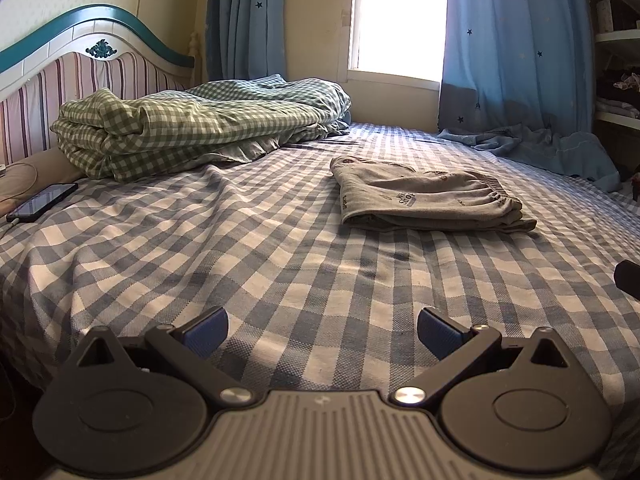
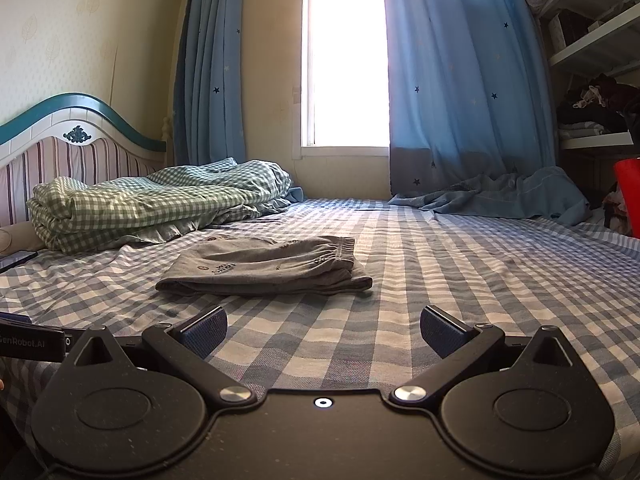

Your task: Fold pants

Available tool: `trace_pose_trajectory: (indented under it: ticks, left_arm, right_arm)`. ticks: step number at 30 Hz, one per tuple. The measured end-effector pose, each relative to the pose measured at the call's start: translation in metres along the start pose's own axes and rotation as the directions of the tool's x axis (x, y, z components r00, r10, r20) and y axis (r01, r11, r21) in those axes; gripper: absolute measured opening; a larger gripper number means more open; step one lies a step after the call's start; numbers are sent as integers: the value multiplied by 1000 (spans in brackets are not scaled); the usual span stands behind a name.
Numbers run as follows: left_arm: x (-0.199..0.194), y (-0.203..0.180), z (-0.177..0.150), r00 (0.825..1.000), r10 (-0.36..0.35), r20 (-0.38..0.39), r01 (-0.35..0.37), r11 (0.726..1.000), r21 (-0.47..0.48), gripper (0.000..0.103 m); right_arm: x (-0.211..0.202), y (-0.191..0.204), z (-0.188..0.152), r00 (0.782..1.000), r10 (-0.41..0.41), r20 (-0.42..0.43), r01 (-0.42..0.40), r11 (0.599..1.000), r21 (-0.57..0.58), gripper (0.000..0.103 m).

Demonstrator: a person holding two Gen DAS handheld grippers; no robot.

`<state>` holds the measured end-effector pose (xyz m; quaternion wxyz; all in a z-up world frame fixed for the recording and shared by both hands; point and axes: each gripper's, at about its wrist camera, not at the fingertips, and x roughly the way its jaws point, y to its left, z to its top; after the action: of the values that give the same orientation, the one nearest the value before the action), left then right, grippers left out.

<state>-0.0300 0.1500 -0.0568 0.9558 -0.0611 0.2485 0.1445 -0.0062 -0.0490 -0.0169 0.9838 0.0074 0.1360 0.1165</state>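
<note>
The grey pants (image 1: 428, 204) lie folded into a flat stack on the blue checked bedsheet (image 1: 280, 272), waistband towards the right. In the right wrist view the same pants (image 2: 264, 268) sit ahead and left of centre. My left gripper (image 1: 322, 332) hovers low over the sheet, well short of the pants, open with nothing between its blue pads. My right gripper (image 2: 323, 332) is likewise open and empty, a short way in front of the pants. The left gripper's body (image 2: 32, 344) shows at the left edge of the right wrist view.
A green checked duvet (image 1: 192, 120) is bundled by the striped headboard (image 1: 80, 80). A phone (image 1: 42, 202) lies at the bed's left edge. Blue curtains (image 2: 460, 92) flank the window, with blue cloth (image 2: 500, 196) spilling onto the bed. Shelves (image 2: 592, 56) and a red object (image 2: 628, 196) stand right.
</note>
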Motion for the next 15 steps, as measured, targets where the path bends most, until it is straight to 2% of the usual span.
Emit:
trace_pose_trajectory:
  ticks: [15]
  left_arm:
    - [-2,0,-3,1000,-1,-3,1,1000,6,103]
  right_arm:
    - [0,0,1,1000,0,0,0,1000,0,102]
